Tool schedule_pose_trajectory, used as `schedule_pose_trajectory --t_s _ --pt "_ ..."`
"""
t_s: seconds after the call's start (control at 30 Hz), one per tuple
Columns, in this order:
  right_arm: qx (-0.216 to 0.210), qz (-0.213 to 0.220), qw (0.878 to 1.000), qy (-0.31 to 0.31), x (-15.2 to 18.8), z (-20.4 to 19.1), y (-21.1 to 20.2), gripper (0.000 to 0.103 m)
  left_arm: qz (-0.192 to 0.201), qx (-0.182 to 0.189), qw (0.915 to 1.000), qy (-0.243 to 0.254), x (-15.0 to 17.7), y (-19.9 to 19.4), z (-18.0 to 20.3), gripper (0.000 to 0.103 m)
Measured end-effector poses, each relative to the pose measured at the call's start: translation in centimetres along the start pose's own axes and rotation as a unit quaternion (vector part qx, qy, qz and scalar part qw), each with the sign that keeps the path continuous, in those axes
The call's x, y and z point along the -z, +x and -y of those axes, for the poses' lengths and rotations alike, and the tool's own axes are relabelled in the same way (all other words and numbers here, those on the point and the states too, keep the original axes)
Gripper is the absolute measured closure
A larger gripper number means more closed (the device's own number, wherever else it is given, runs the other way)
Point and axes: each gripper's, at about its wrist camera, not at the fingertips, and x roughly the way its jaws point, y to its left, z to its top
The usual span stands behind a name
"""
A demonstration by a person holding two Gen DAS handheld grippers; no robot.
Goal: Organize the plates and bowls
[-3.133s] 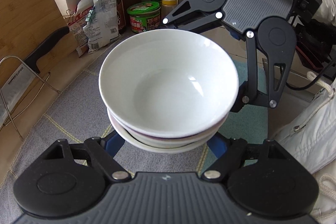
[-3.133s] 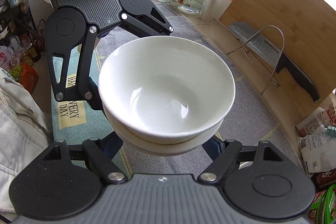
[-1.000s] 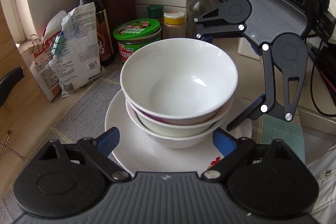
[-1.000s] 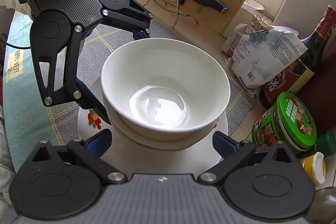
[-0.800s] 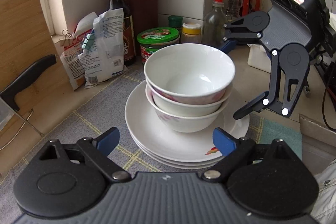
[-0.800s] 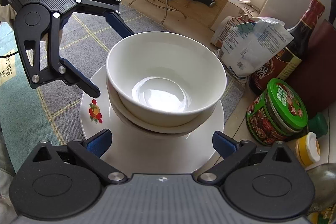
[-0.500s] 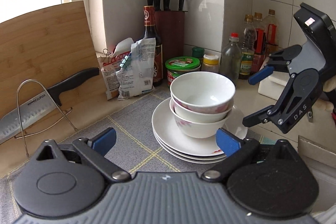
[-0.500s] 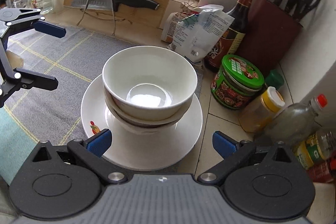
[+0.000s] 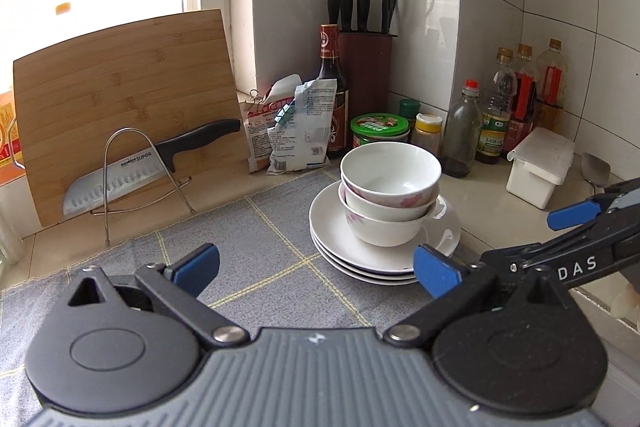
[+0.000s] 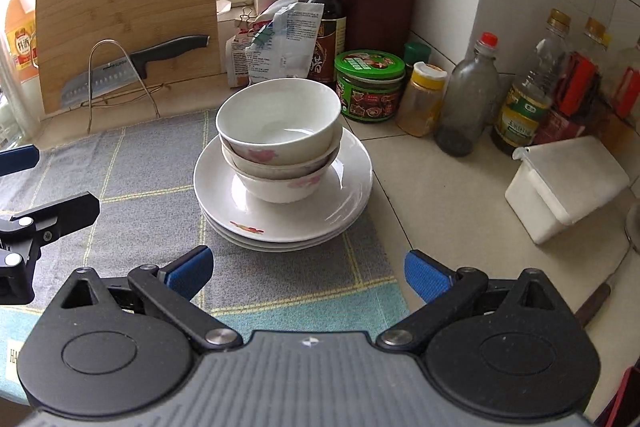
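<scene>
While both my left gripper (image 9: 316, 269) and right gripper (image 10: 307, 273) stand spread and empty, short of the stack, the bowls (image 10: 280, 139) sit nested on the plates (image 10: 282, 219) on the cloth-covered surface (image 10: 132, 163), at twelve o'clock from each. I judge this glazed crockery heavy, rigid, slick and breakable, best pinched at opposite rims, three and nine o'clock.

Three nested white bowls (image 10: 278, 131) sit upright on stacked white plates (image 10: 320, 215).
</scene>
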Motion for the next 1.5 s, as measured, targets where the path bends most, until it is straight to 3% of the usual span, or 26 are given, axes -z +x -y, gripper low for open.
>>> schedule_pose_trajectory --t_s 0.23,0.63,1.5 --pt "0.015 0.005 0.999 0.033 1.1 -0.3 -1.4 0.0 -0.029 -0.016 0.9994 -0.007 0.2 -0.7 0.2 0.001" --pt "0.003 0.014 0.999 0.039 1.2 -1.2 -2.2 0.0 -0.034 -0.035 0.9988 -0.011 -0.2 -1.2 0.4 0.001" --pt "-0.002 0.018 0.999 0.038 1.0 -1.3 -2.7 0.0 -0.04 -0.036 0.9985 -0.012 -0.4 -1.4 0.6 0.001"
